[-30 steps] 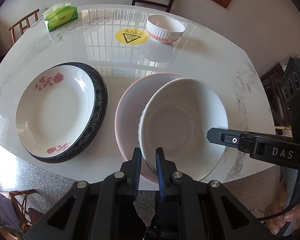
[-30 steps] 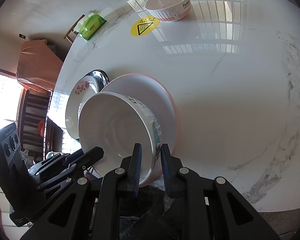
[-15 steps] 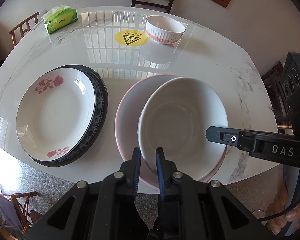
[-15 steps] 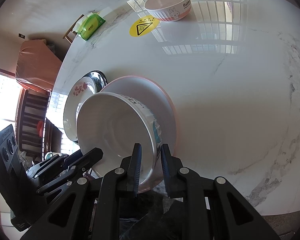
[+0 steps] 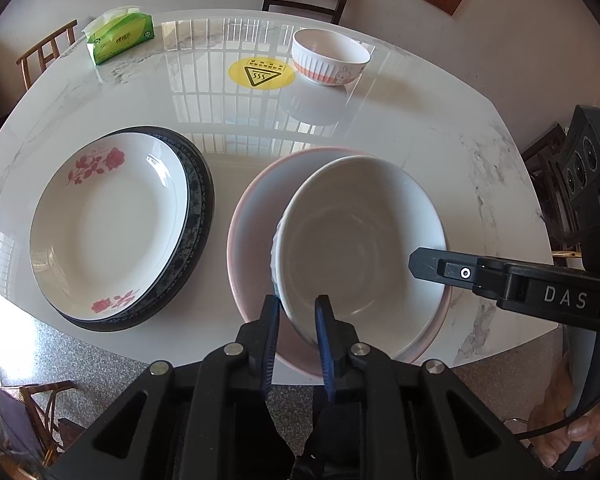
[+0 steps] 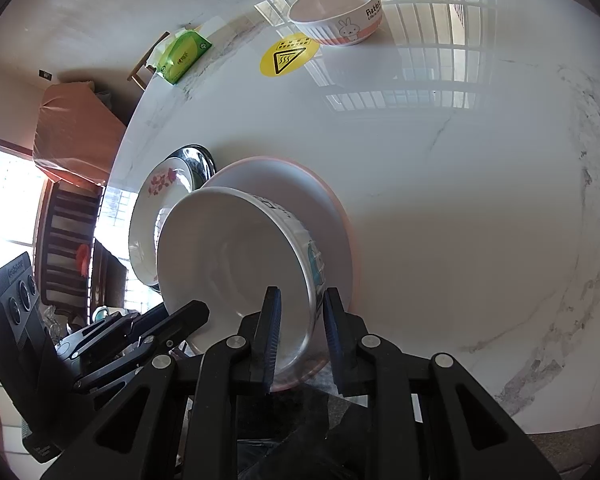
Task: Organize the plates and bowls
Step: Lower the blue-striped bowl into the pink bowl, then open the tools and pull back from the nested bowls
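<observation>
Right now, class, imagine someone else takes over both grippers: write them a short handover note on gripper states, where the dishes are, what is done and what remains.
Left gripper: jaws shut on the near rim of the large white bowl.
Right gripper: jaws shut on the same bowl's rim, from its right side.
The bowl sits tilted in or just above the pink-rimmed plate; contact unclear.
Done: rose-patterned plate stacked on the dark blue-patterned plate.
Left: settle the bowl, release, then deal with the rabbit bowl at the table's far side.

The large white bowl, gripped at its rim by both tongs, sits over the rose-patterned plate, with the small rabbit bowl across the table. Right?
Not quite: the left wrist view shows the large white bowl over the pink-rimmed plate; the rose-patterned plate lies beside it.
</observation>
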Demonstrator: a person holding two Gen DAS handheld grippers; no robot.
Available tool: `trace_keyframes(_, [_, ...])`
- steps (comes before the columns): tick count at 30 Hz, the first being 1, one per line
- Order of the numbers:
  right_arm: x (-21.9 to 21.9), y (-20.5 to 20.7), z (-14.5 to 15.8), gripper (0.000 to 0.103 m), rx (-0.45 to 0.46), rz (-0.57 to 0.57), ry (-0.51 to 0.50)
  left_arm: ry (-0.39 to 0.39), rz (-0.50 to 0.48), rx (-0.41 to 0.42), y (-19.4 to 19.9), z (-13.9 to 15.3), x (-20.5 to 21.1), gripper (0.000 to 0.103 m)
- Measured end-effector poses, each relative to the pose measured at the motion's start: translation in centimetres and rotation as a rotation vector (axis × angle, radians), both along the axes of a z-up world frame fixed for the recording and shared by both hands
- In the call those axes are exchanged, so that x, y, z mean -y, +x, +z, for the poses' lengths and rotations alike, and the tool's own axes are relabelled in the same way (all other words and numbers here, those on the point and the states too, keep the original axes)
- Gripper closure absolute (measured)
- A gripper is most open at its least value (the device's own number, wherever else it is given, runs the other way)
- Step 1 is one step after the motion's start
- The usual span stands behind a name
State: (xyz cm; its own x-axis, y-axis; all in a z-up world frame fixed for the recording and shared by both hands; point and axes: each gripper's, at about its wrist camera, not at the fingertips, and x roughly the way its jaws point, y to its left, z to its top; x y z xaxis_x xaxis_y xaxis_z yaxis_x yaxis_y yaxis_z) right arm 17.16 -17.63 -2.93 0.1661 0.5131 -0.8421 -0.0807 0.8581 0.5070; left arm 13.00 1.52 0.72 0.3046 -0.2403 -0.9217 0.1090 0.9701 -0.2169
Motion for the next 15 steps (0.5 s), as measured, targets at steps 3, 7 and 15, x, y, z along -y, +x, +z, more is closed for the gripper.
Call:
trace_keyframes(3, [0.0, 0.1, 0.1, 0.078, 0.001, 0.000, 0.003, 0.000, -0.004, -0.009, 0.1, 0.0, 0.1, 0.081])
trace_keyframes(7, [0.0, 0.0, 0.3, 0.075, 0.007, 0.000, 0.006, 0.008, -0.007, -0.008, 0.2, 0.2, 0.3, 0.078])
trace_keyframes(15, [0.4, 0.0, 1.0, 0.070, 0.025, -0.009, 0.026, 0.032, -0.032, 0.063, -0.5, 1.9, 0.7, 0.075])
